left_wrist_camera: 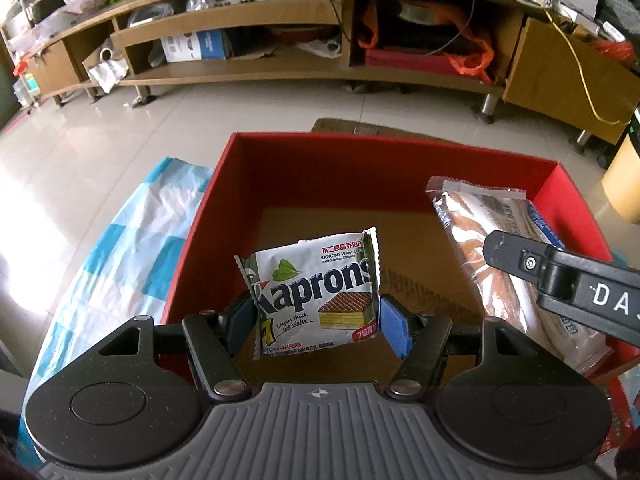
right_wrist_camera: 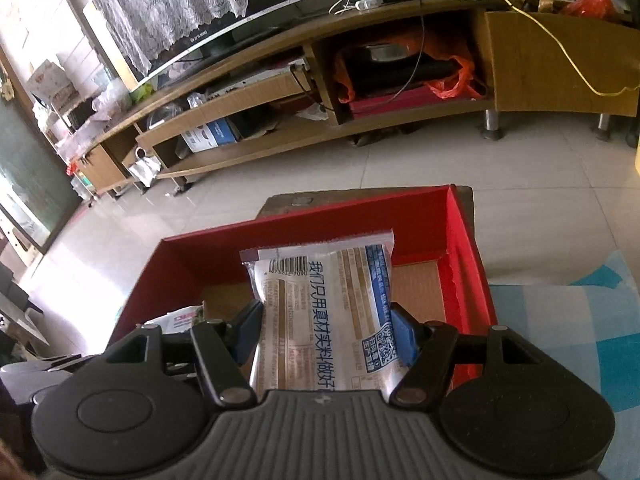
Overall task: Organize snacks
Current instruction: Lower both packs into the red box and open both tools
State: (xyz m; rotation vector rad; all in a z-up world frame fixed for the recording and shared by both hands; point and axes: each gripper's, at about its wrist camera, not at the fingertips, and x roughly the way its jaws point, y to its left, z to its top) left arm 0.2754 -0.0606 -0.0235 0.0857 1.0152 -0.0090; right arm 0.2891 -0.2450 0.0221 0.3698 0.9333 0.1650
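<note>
My left gripper (left_wrist_camera: 318, 322) is shut on a white Kaprons wafer packet (left_wrist_camera: 316, 292) and holds it upright over the open red box (left_wrist_camera: 384, 160), above its brown cardboard floor. My right gripper (right_wrist_camera: 326, 332) is shut on a long silver, brown and blue snack bag (right_wrist_camera: 326, 312) and holds it over the same red box (right_wrist_camera: 460, 256), toward its right side. That bag also shows in the left wrist view (left_wrist_camera: 500, 256), with part of the right gripper's black body (left_wrist_camera: 560, 280) over it. The Kaprons packet peeks in at the lower left of the right wrist view (right_wrist_camera: 184, 318).
The box rests on a surface covered by a blue and white checked cloth (left_wrist_camera: 120, 256), seen also on the right (right_wrist_camera: 580, 312). Beyond is tiled floor (left_wrist_camera: 240, 108) and a long wooden TV cabinet (left_wrist_camera: 280, 68) full of clutter. A yellow container (left_wrist_camera: 624, 176) stands at far right.
</note>
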